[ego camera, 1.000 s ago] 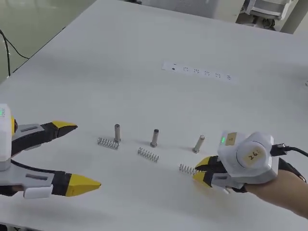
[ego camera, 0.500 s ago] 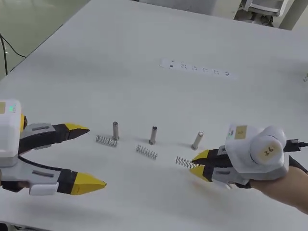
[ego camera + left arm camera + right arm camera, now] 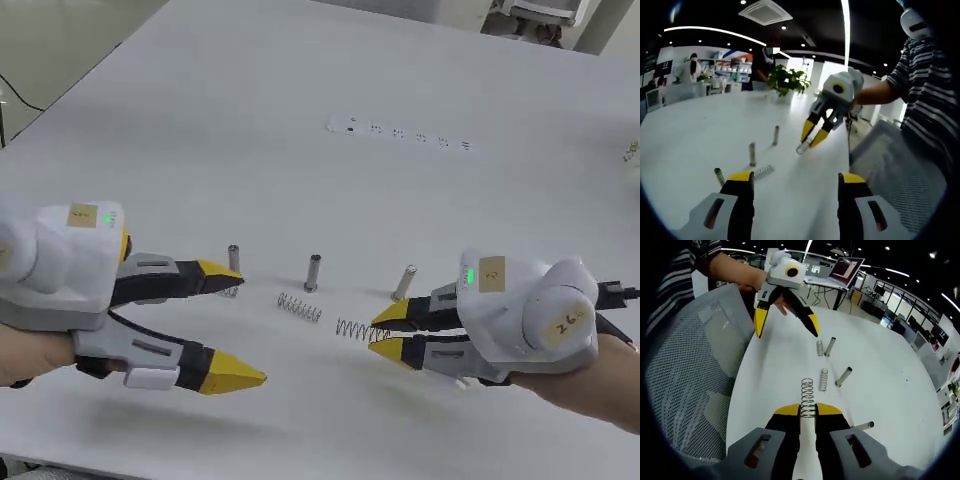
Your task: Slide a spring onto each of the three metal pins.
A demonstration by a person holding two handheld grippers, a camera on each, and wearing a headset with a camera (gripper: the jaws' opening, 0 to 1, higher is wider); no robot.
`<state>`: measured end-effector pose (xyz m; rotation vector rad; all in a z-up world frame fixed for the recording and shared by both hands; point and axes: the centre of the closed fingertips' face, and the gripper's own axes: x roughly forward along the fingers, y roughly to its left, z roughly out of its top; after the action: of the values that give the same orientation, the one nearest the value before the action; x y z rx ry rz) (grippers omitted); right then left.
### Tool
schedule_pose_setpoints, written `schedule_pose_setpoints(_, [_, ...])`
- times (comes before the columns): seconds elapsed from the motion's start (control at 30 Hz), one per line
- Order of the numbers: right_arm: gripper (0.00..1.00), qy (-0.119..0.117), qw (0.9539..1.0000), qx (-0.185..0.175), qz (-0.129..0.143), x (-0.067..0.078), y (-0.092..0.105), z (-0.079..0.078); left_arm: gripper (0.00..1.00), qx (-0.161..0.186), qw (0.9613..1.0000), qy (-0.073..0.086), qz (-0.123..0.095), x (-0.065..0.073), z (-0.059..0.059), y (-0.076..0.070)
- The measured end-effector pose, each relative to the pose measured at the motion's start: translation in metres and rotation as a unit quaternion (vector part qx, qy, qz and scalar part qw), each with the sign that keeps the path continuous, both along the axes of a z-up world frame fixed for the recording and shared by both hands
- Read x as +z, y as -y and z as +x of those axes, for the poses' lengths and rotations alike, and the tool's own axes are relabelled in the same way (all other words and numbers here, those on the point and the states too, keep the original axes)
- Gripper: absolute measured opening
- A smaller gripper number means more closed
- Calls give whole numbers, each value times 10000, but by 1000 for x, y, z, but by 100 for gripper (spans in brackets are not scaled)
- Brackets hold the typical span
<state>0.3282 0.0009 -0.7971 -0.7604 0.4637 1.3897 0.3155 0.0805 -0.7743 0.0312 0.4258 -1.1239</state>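
Observation:
Three short metal pins stand in a row on the white table: the left pin [image 3: 234,258], the middle pin [image 3: 313,272] and the right pin [image 3: 404,281]. My right gripper [image 3: 383,332] is shut on one end of a spring [image 3: 352,329], which sticks out leftward in front of the right pin; this held spring [image 3: 807,395] juts from its tips. A second spring [image 3: 299,307] lies below the middle pin. A third spring [image 3: 228,291] lies by the left pin, partly behind my left gripper [image 3: 235,325], which is wide open with nothing in it.
A white power strip [image 3: 405,138] lies farther back on the table [image 3: 300,120]. A mesh chair [image 3: 900,165] stands on the person's side. A person's striped sleeve [image 3: 920,75] holds the right gripper [image 3: 817,132].
My right gripper has moved left, carrying its spring past the right pin. My left gripper has moved right, up to the left pin and the spring beside it.

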Motion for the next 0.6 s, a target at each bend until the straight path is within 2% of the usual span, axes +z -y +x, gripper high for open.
schedule_pose_setpoints(0.03, [8, 12, 10000, 32, 12, 1, -1, -1, 61, -28, 10000, -26, -3, -1, 0, 3])
schedule_pose_setpoints(0.1, [8, 26, 10000, 63, 23, 2, -3, -3, 55, -129, 9999, 23, 26, -1, 0, 11])
schedule_pose_setpoints(0.27, [8, 19, 9998, 133, 115, 6, -7, -7, 52, -370, 9993, 66, 35, 1, 0, 26])
schedule_pose_setpoints(0.47, [8, -55, 9996, 74, 279, 14, -11, -7, 46, -677, 9975, 163, 120, 5, 1, 35])
schedule_pose_setpoints(0.5, [8, -38, 9995, 85, 292, 15, -12, -7, 45, -695, 9972, 254, 119, 7, 3, 36])
schedule_pose_setpoints(0.6, [8, -25, 9994, 113, 334, 17, -14, -8, 40, -756, 9968, 270, 36, 11, 6, 39])
